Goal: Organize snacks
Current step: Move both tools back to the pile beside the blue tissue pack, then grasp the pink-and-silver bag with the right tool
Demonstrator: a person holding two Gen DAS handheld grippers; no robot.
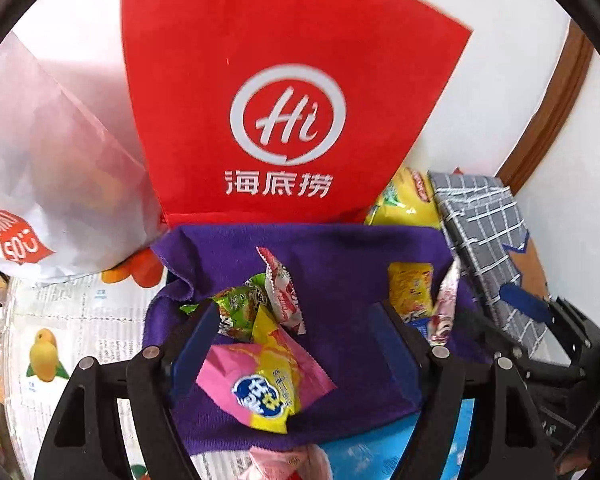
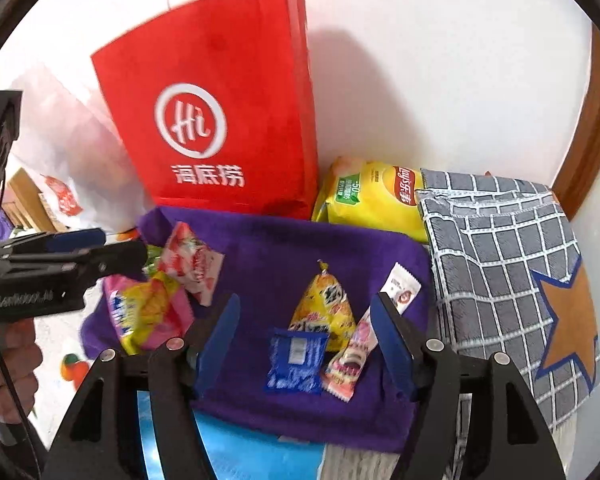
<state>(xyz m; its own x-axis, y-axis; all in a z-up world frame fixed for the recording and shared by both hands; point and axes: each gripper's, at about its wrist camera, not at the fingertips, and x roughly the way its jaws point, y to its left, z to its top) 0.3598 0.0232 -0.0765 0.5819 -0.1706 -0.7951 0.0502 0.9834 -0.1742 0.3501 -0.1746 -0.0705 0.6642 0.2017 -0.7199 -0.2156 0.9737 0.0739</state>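
Small snack packets lie on a purple cloth [image 1: 340, 264] [image 2: 284, 248]. In the left wrist view my left gripper [image 1: 296, 320] is open over a pink-and-yellow packet [image 1: 268, 380], a green packet [image 1: 240, 304] and a red-and-white packet [image 1: 286, 296]. In the right wrist view my right gripper [image 2: 306, 312] is open over a blue packet [image 2: 296, 364], a yellow packet [image 2: 326, 308] and a pink strip packet [image 2: 352, 356]. A white sachet [image 2: 400, 288] lies by its right finger. The left gripper [image 2: 80, 256] shows at the left.
A red Haidilao paper bag [image 1: 284, 112] [image 2: 220, 120] stands behind the cloth against the wall. A white bag [image 1: 52, 184] [image 2: 64, 160] stands to its left. A yellow Lay's chip bag [image 2: 372, 196] and a grey checked cloth [image 2: 500, 264] lie on the right.
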